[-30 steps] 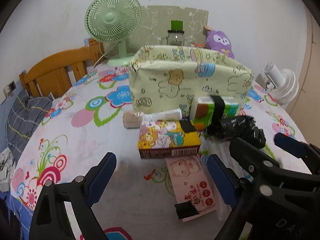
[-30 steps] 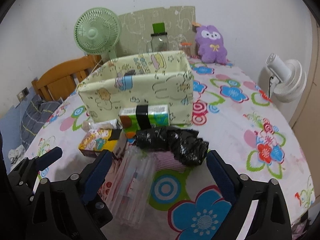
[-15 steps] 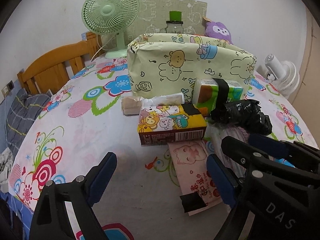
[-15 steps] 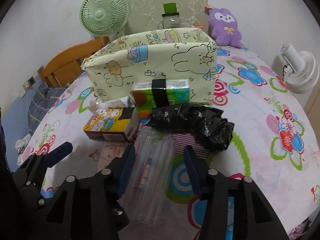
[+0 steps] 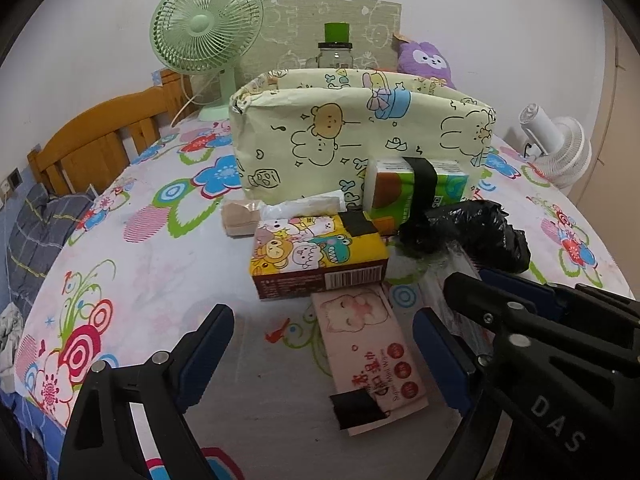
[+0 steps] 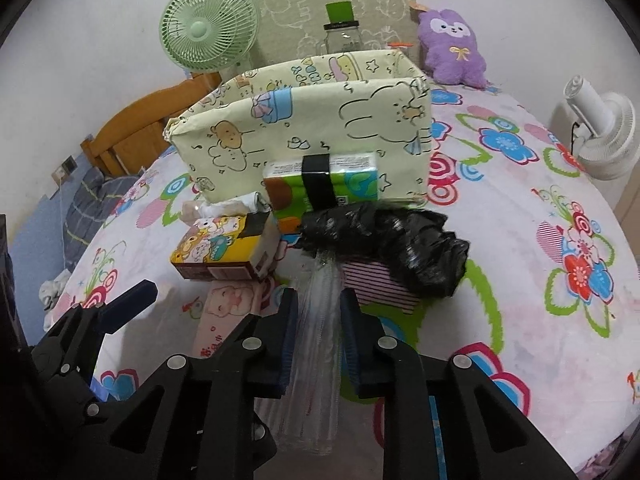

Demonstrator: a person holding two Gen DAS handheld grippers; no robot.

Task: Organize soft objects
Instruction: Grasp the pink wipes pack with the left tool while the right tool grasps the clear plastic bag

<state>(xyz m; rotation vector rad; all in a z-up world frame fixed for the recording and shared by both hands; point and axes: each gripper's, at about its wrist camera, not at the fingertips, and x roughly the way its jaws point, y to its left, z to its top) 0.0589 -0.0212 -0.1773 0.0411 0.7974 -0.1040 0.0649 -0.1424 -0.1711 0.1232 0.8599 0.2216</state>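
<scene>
Two claws in play: right gripper (image 6: 316, 336) just closing, now clamped on clear plastic pack (image 6: 316, 320) on tablecloth (image 6: 520, 240) before fabric bin (image 6: 304, 136); left gripper (image 5: 324, 356) apart, empty; next, lift into bin.

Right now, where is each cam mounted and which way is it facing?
Left wrist: rides the left tongs, angled down over the yellow tissue pack toward the fabric bin; its open blue pads show, right tongs at the right edge.
Right wrist: rides the right tongs, facing the same bin; pads have just been closing on the clear plastic pack; left tongs at left.
Shared: bin, green tissue pack, black bag, green fan.
</scene>
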